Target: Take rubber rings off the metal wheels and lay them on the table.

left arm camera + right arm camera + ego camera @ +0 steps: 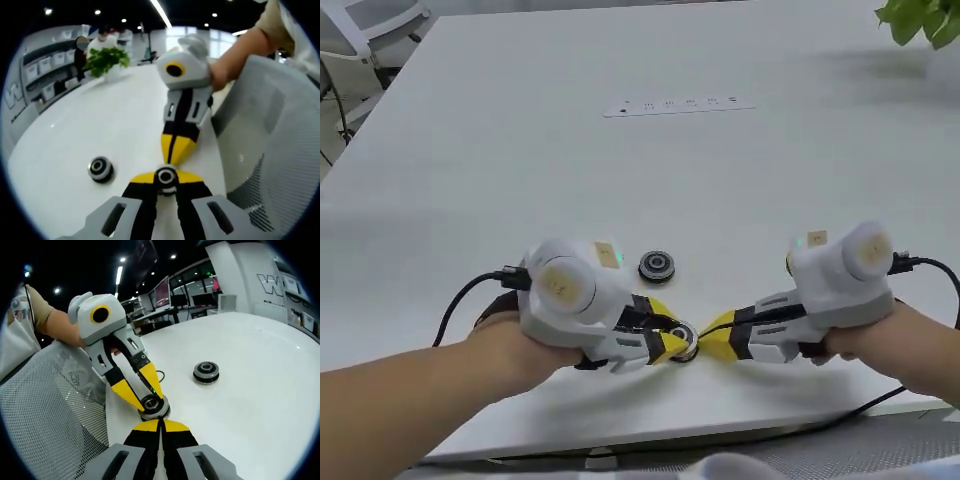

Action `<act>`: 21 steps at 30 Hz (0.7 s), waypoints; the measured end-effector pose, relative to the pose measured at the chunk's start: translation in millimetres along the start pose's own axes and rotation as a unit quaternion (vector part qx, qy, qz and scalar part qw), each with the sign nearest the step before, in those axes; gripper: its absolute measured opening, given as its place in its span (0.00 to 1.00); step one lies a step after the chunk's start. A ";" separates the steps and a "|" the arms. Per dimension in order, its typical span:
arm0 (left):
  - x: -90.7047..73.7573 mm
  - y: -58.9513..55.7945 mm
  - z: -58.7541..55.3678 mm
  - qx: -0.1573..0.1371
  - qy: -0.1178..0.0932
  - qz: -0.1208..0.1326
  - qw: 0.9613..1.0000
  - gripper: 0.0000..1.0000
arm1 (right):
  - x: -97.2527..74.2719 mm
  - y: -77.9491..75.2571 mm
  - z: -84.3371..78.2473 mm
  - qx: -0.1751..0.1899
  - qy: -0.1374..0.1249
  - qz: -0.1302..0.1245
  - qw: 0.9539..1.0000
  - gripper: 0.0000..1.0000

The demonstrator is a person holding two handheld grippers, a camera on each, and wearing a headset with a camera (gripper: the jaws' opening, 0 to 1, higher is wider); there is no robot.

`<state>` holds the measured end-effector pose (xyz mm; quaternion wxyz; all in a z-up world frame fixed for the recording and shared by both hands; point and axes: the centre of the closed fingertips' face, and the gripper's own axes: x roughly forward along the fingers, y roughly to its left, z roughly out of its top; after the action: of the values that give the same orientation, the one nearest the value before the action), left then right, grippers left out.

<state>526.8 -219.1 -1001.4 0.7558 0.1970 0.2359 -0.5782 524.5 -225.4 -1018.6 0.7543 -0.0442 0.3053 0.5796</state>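
Note:
A small metal wheel (684, 341) with a black rubber ring sits near the table's front edge, and my two grippers meet at it. My left gripper (672, 343) is shut on this wheel (166, 177), which rests between its yellow tips. My right gripper (706, 341) is shut, its tips pressed together against the wheel's rim (153, 405). I cannot tell whether they nip the ring. The right gripper (173, 156) comes in from above in the left gripper view. A second ringed wheel (657, 266) lies flat a little farther out, untouched.
The white table (620, 170) stretches far ahead, with a flush socket strip (678, 105) in its middle. A green plant (920, 18) stands at the far right corner. A mesh office chair (270, 150) is close behind the front edge.

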 end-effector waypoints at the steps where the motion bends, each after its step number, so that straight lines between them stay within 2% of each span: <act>1: -0.1 -0.1 0.0 0.000 0.000 0.000 1.000 0.14 | -0.1 -0.3 -0.2 0.004 -0.001 0.000 1.000 0.00; 5: -0.5 -0.1 0.0 -0.001 -0.001 0.000 1.000 0.14 | -2.6 -1.5 2.4 0.021 -0.014 -0.002 1.000 0.00; 9: -0.6 -0.7 -0.5 -0.001 -0.001 -0.002 1.000 0.14 | -6.6 0.0 13.2 0.048 -0.043 -0.003 0.998 0.00; 21: -0.9 -0.7 -0.4 -0.001 0.000 0.001 1.000 0.14 | -5.8 9.6 17.3 0.060 -0.049 0.004 0.997 0.00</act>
<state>525.8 -218.3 -1001.3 0.7569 0.1962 0.2358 -0.5770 522.1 -220.0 -998.9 0.7674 0.0311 0.3021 0.5647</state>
